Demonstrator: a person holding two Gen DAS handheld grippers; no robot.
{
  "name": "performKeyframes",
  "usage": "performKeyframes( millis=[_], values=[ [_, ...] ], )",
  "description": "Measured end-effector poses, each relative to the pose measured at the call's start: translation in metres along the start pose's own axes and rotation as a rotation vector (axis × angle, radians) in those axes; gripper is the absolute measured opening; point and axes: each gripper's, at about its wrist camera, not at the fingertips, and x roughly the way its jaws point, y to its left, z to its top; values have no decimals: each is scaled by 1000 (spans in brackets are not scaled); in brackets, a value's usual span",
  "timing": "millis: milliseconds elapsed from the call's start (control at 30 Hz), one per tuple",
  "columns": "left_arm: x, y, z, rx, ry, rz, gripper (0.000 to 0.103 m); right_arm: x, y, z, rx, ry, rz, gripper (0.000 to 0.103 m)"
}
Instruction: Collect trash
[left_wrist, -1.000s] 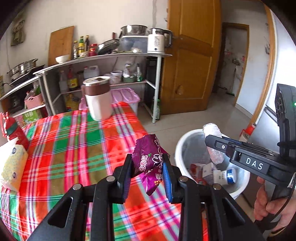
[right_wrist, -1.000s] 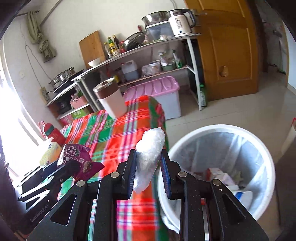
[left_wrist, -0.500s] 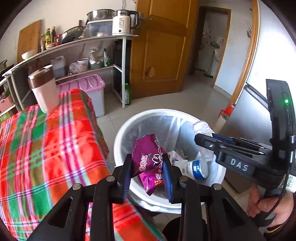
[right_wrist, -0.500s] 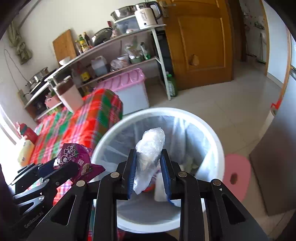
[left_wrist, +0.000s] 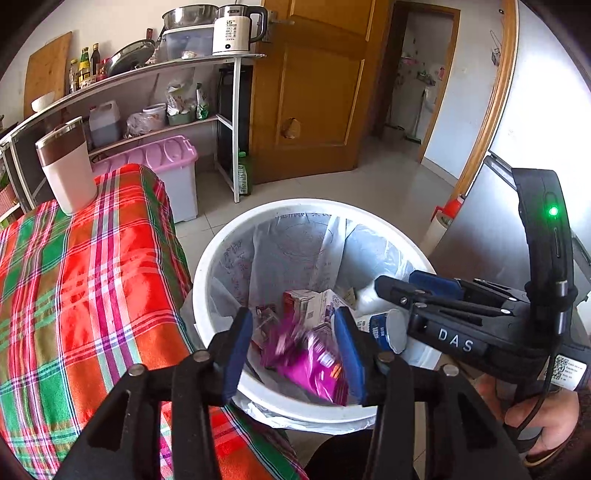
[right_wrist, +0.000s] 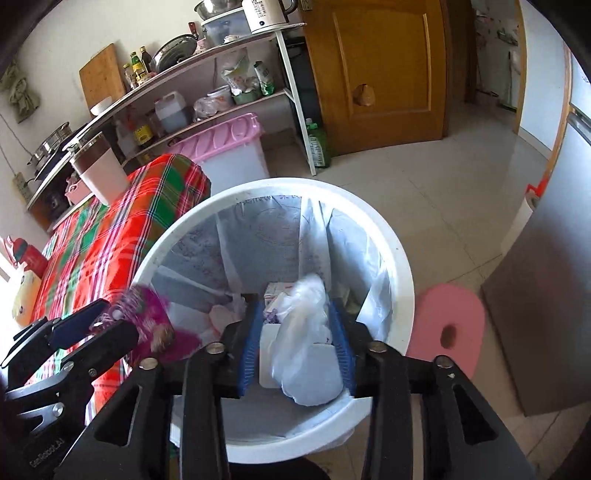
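Dropping step: both tongs over white bin (left_wrist: 207, 258); left tongs (left_wrist: 293, 341) spread wide w/ purple wrapper (left_wrist: 310, 363) blurred between pads, apparently falling free inside rim. Right tongs (right_wrist: 297, 339) also parted, clear plastic bag (right_wrist: 306, 332) loose between pads, above bin interior. Best practice, judged: hold pads apart and steady over centre until both pieces clear, then lift straight up w/o snagging liner.
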Motion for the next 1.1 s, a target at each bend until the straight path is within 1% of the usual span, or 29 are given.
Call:
performKeyframes(
  millis=[33, 167, 233, 333, 467, 667, 833, 900, 967, 1100],
  values=[
    [0, 0, 0, -4, 0, 0, 50, 0, 0, -1, 3, -1, 4, 52],
    [-5, -1, -3, 9, -15, 25, 57, -6, -2, -3, 16, -19, -4, 52],
    [-8, 0, -5, 1, -21, 26, 58, -11, -3, -5, 29, -28, 0, 52],
    [-14, 1, -7, -1, -33, 47, 61, -20, -5, -10, 41, -48, 3, 52],
    [-24, 3, -13, -3, -54, 60, 61, -38, -1, -20, 34, -95, -9, 52],
    [-45, 2, -26, -6, -100, 112, 62, -65, 10, -38, 16, -174, -39, 52],
    [-60, -2, -36, 12, -131, 149, 62, -84, 19, -55, 9, -225, -45, 52],
    [-65, -3, -40, 9, -141, 146, 63, -90, 20, -63, 20, -242, -47, 52],
    [-70, -1, -42, -5, -144, 128, 63, -93, 21, -68, 26, -248, -48, 52],
    [-74, -2, -47, -10, -156, 127, 64, -100, 29, -79, -5, -265, -68, 52]
  ],
)
